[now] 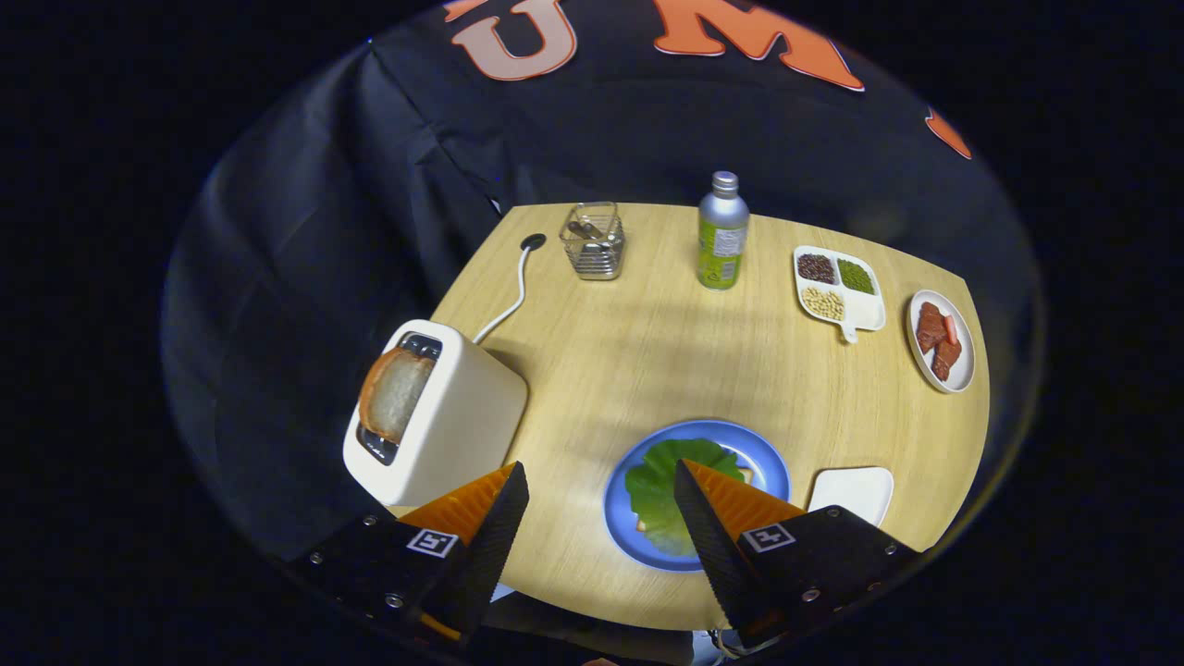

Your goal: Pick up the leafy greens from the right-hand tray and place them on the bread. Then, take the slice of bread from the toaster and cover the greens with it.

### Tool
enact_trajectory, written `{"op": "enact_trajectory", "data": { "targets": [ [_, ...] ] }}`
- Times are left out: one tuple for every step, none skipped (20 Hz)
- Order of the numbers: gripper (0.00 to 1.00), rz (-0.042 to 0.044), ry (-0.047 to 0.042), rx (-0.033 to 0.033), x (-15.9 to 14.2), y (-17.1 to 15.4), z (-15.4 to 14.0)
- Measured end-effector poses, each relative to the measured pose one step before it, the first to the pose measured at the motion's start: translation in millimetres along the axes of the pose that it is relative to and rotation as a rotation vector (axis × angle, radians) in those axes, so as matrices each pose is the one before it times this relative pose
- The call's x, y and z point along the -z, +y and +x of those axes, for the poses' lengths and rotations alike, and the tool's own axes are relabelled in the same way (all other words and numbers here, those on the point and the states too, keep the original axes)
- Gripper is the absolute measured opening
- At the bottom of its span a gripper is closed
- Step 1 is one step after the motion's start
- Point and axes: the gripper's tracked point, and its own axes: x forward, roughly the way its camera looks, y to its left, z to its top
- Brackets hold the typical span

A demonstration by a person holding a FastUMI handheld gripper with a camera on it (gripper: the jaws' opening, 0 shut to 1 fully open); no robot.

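overhead, tongs wide and empty above round wooden table, greens on blue plate, toaster beside

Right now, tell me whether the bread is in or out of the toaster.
In: the bread stands in the toaster slot. The gripper is open, holding nothing.

Greens lie on the plate, toaster to its left.

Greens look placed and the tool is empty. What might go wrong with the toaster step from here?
1. The bread slice stands up only partly from the toaster, so the open tool gets little to pinch and may slip.
2. Pulling could tip the toaster, near the table edge.
3. Lowering bread could shift the greens on the blue plate.
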Motion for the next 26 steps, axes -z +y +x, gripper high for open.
{"op": "enact_trajectory", "data": {
  "targets": [
    [0.96,-0.00422,-0.00025,-0.01063,-3.01,10.10,-1.50],
    [0.97,-0.00258,0.00480,-0.00663,-3.68,9.32,0.44],
    [0.97,-0.00067,0.00482,-0.00653,-2.33,9.28,1.21],
    [0.97,-0.00302,0.00363,-0.00169,-3.55,6.69,1.80],
    [0.97,-0.00710,0.00720,0.00968,-2.92,4.11,1.57],
    [0.98,-0.00495,0.00782,0.01266,-3.12,3.25,0.86],
    [0.98,-0.00281,0.00493,0.00271,-2.29,6.15,1.50],
    [0.98,-0.00024,0.00412,-0.00452,-3.99,6.89,1.23],
    [0.98,-0.00154,0.00229,-0.00929,-3.32,9.69,1.38],
    [0.98,-0.00337,0.00165,-0.00739,-5.03,8.66,0.46],
    [0.97,-0.00269,0.00140,-0.00911,-3.51,9.64,-0.25],
    [0.97,0.00260,0.00582,-0.00953,-3.70,8.73,1.26],
    [0.98,0.00472,0.00877,-0.01066,-1.12,8.44,1.56],
    [0.98,0.00102,0.00672,-0.00877,-3.03,7.18,2.99],
    [0.98,-0.00185,0.00734,-0.00038,-2.24,5.10,2.18],
    [0.97,-0.00720,0.00880,-0.00103,-2.41,4.78,3.70],
    [0.97,-0.00344,0.01662,0.00513,1.29,3.37,3.75],
    [0.96,0.00591,0.01638,-0.00935,0.25,6.86,3.95],
    [0.95,0.00617,0.01357,-0.01959,-0.25,9.81,4.51],
    [0.91,0.00104,0.00863,-0.01051,-1.79,8.01,4.49],
    [0.88,-0.00745,0.01111,-0.00378,0.01,4.02,2.43],
    [0.84,-0.01242,0.00938,0.00203,-0.69,3.47,4.49],
    [0.83,-0.01225,0.01354,0.00061,1.77,4.86,4.12],
    [0.79,-0.00509,0.01309,-0.00410,0.67,5.61,4.80],
    [0.78,-0.00477,0.01198,0.00719,2.40,1.99,4.53],
    [0.76,-0.00576,0.00825,0.01205,-0.13,0.13,4.35]
  ]
}}
